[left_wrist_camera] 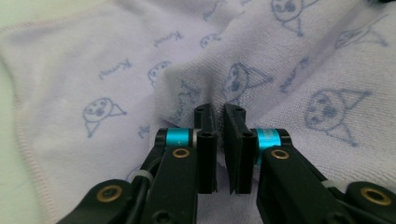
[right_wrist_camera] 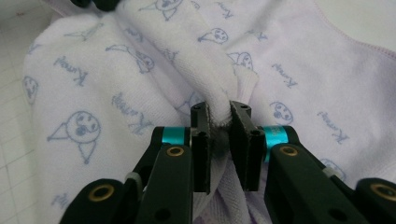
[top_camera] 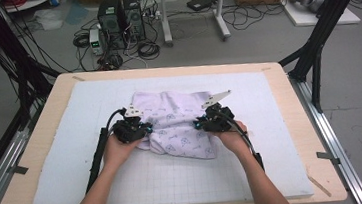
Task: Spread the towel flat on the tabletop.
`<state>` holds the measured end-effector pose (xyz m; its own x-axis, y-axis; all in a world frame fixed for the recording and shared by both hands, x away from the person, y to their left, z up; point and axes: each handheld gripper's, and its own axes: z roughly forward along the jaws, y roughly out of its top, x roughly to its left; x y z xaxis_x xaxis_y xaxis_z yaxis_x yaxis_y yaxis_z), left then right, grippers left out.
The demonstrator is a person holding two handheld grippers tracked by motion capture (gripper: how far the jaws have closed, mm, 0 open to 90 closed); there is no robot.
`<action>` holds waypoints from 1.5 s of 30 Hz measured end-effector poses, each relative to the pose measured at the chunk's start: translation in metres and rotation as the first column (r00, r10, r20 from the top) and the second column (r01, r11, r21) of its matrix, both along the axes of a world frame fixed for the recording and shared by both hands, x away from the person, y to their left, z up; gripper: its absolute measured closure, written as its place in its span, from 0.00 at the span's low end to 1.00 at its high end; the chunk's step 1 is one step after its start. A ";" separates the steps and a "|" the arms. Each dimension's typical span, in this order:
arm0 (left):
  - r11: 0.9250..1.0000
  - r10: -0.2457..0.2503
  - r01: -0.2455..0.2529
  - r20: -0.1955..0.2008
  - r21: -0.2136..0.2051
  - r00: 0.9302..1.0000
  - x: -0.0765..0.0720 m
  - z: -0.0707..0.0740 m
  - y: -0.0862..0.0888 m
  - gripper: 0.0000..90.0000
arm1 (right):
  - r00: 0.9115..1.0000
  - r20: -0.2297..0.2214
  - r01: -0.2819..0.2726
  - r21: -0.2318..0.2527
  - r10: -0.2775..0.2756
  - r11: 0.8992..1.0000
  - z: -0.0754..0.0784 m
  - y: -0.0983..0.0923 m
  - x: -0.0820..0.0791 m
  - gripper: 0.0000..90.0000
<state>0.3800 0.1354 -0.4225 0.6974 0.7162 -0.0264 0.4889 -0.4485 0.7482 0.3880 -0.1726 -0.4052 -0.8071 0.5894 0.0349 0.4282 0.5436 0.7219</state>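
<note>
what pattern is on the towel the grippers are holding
Pale lilac towel printed with small blue cartoon faces and script words, clearest in the right gripper view.

My left gripper (left_wrist_camera: 219,140): jaws nearly together, only a thin dark gap between them; I cannot tell whether any towel (left_wrist_camera: 299,70) is caught there. Far side of the towel runs out past the top and right edges of my left gripper view. My right gripper (right_wrist_camera: 223,140): the fold pinched between the jaws vanishes behind the pads, its lower end hidden. From the high view, my hands (top_camera: 120,148) cover the near towel edge; the print there is too small to read.
</note>
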 end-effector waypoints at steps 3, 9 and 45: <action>1.000 -0.001 0.001 0.019 -0.003 1.000 -0.005 0.006 0.003 0.79 | 1.000 0.010 -0.005 0.014 0.005 1.000 0.004 -0.003 -0.003 0.74; 0.994 0.000 0.007 0.069 -0.107 0.998 -0.029 0.024 0.025 0.59 | 0.997 0.071 -0.033 0.063 0.029 0.997 0.021 -0.020 -0.028 0.68; 0.990 -0.129 0.136 0.179 -0.029 0.975 -0.082 0.015 0.006 0.93 | 0.983 0.106 -0.155 0.023 0.152 0.988 -0.008 -0.025 -0.087 0.89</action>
